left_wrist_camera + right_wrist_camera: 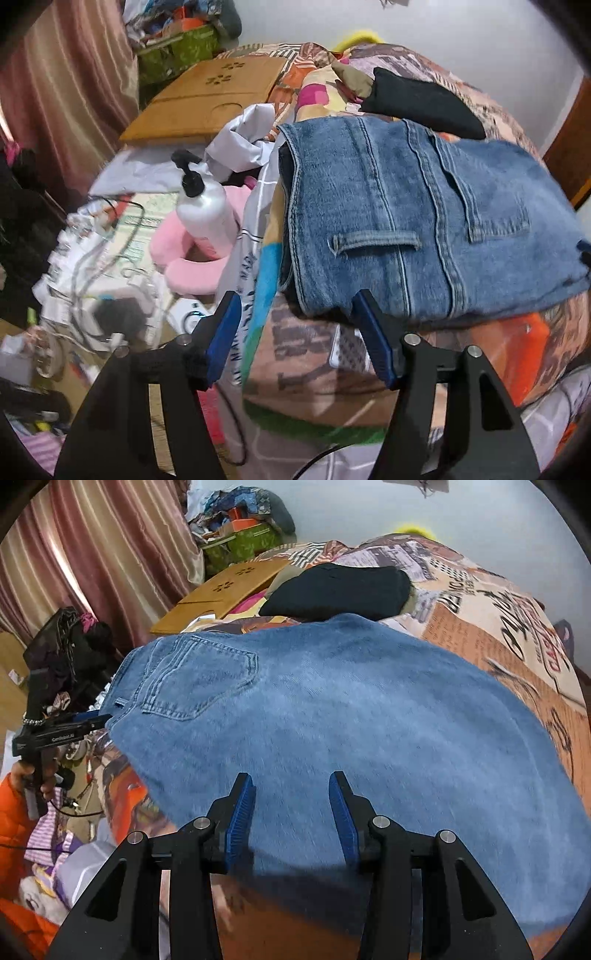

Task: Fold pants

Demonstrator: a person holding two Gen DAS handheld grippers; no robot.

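Blue jeans (406, 206) lie on a patterned bedspread (303, 354), waist end with a belt loop and back pocket toward the left wrist camera. My left gripper (295, 299) is open at the waist corner; its right finger overlaps the denim edge, and no cloth is pinched. In the right wrist view the jeans (332, 720) spread wide, pocket at the left. My right gripper (290, 775) hovers open over the leg fabric, nothing clamped between its blue pads. The left gripper (98, 720) shows there too, held by a hand at the waistband.
A folded black garment (332, 590) lies behind the jeans. A wooden lap tray (207, 96) sits at the back left. Left of the bed are a white pump bottle (203, 206), a pink neck pillow (184, 266), tangled cables and clutter.
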